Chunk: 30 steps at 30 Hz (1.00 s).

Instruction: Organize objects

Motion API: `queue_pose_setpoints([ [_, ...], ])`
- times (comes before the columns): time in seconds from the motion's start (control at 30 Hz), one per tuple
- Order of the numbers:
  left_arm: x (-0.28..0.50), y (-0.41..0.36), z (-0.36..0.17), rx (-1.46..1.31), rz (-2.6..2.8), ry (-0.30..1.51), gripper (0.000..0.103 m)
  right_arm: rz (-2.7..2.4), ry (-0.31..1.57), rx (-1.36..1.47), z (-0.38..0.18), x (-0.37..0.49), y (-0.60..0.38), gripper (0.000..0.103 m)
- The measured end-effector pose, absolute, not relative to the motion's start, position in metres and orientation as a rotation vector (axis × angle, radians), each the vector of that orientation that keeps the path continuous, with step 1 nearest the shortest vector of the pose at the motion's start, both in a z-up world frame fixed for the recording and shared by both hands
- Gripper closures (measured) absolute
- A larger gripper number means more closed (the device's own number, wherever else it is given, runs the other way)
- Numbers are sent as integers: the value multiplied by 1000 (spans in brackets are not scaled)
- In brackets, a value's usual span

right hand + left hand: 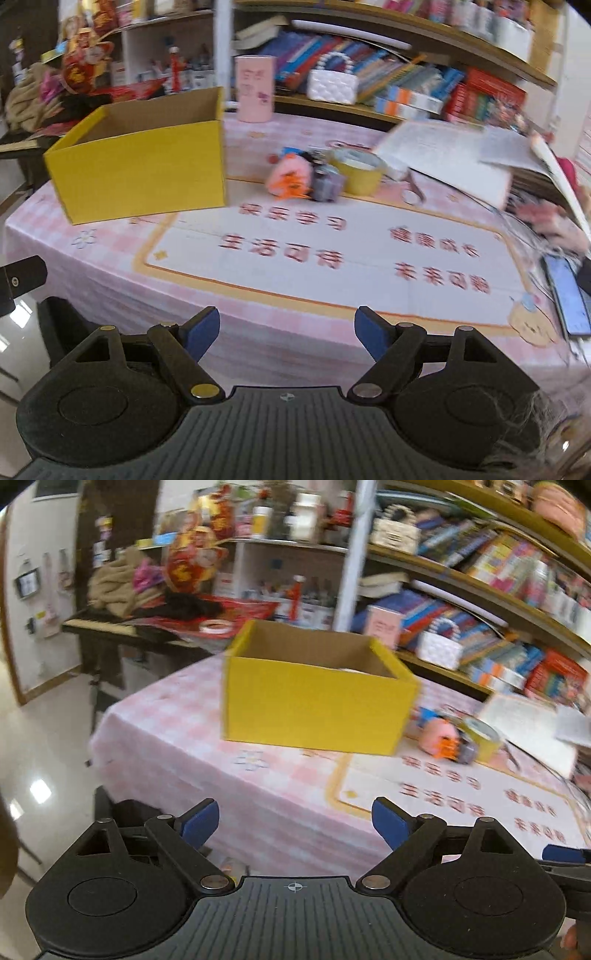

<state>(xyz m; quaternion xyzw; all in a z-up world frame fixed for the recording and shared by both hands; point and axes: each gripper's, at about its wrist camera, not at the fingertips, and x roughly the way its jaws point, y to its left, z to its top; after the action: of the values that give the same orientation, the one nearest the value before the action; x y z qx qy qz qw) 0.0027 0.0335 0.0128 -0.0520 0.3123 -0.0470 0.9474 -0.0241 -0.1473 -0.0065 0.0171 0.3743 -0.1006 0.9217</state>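
A yellow cardboard box (314, 701) (140, 173) stands open-topped on the pink checked table; something pale shows just inside its far rim. To its right lies a small heap: a pink and orange toy (290, 179) (441, 736), a grey-purple cube (327, 184) and a roll of yellow tape (356, 171) (480, 736). My left gripper (295, 823) hangs open short of the table's near edge, facing the box. Also short of that edge, my right gripper (286, 332) is open over the table mat, nothing between its fingers.
A white mat with red characters (332, 251) covers the table's middle. A pink cylinder (255, 88) stands behind the box. An open book (454, 155) and a phone (569, 295) lie at the right. Crowded bookshelves (406, 81) run behind; a cluttered keyboard stand (122, 624) is at left.
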Motion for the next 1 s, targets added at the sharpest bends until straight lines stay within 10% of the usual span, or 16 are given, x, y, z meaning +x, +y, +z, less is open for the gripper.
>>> queue_pose_setpoints([
  [1.0,45,-67,10,-29,-279,686,11,-300,782,56,-8,-9,-228,22],
])
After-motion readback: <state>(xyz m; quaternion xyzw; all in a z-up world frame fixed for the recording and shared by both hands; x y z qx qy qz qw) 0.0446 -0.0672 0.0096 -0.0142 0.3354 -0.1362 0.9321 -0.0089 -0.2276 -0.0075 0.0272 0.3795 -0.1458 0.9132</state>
